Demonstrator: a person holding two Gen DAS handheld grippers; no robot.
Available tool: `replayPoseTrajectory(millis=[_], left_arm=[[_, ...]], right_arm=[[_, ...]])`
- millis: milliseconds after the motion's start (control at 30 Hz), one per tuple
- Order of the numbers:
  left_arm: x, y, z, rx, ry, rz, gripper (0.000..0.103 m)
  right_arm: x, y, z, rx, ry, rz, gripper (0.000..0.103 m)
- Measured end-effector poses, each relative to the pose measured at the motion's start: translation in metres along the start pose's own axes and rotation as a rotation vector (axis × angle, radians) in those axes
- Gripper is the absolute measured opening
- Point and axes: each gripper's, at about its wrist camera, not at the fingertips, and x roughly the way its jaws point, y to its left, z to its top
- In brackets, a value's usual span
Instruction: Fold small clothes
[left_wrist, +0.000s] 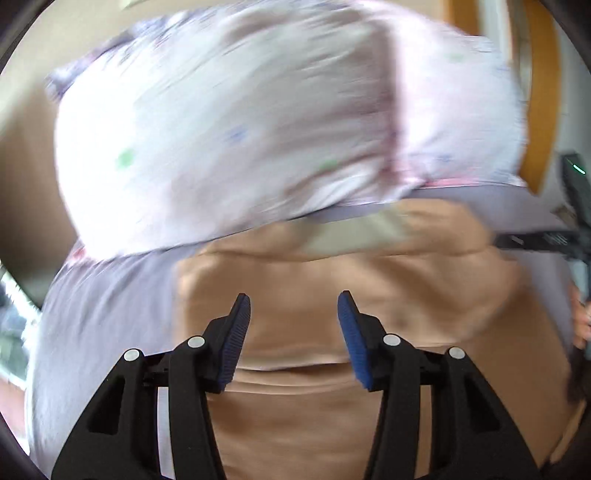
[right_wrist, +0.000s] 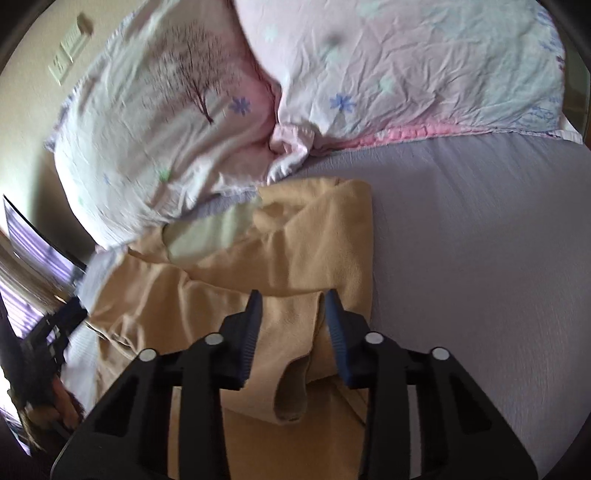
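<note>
Grey sheet (right_wrist: 461, 240) covers the bed, with two floral pillows (right_wrist: 155, 140) (pale pink, tree print on one) at its head. Just below them, a tan garment (right_wrist: 295, 240) lies rumpled on the sheet. The left gripper (left_wrist: 293, 317) hangs released above the tan cloth. The right gripper (right_wrist: 293, 317) has its jaws parted around a raised fold, not clenched.

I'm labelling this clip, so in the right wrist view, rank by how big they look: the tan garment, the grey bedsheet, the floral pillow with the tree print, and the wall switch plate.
1. Grey bedsheet
2. Tan garment and floral pillow: too alike to rank, and the garment lies nearer the camera, partly behind the right tongs.
3. Wall switch plate, smallest.
</note>
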Motion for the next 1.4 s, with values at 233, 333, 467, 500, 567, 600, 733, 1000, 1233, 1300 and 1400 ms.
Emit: replayPoseTrajectory(millis=[233,333,467,500,567,600,733,1000,1233,1300,1400], left_arm=[[0.043,0.032,-0.023,-0.053,0.143,0.036,0.051],[0.041,0.028,-0.027,-0.046,0.143,0.031,0.051],[0.046,0.020,-0.025,-0.029,0.144,0.028,0.052],[0.042,0.019,-0.026,-0.027,0.140,0.025,0.052],[0.027,0.024,-0.029,-0.052,0.116,-0.038,0.052],[0.017,0.027,-0.032,-0.070,0.102,-0.074,0.052],[-0.046,0.052,-0.065,-0.144,0.045,-0.311,0.063],[-0.145,0.092,-0.192,-0.256,0.024,-0.625,0.071],[-0.126,0.089,-0.264,-0.373,0.154,-0.650,0.071],[-0.117,0.083,-0.268,-0.370,0.180,-0.636,0.071],[-0.095,0.081,-0.268,-0.436,0.193,-0.677,0.071]], right_arm=[[0.016,0.014,-0.012,-0.127,-0.001,-0.098,0.003],[-0.002,0.012,0.006,-0.096,-0.125,-0.144,0.003],[0.024,-0.003,0.030,-0.046,-0.074,-0.202,0.005],[0.031,-0.005,0.031,-0.037,-0.053,-0.212,0.010],[0.021,-0.007,0.023,-0.010,-0.048,-0.150,0.028],[0.009,-0.007,0.018,-0.005,-0.066,-0.107,0.052],[-0.062,-0.012,-0.037,-0.041,-0.155,0.150,0.073],[-0.141,-0.037,-0.208,-0.177,0.021,0.405,0.080],[-0.118,-0.072,-0.266,-0.034,0.158,0.347,0.079],[-0.108,-0.070,-0.269,-0.034,0.174,0.372,0.079],[-0.091,-0.068,-0.268,-0.007,0.168,0.471,0.074]])
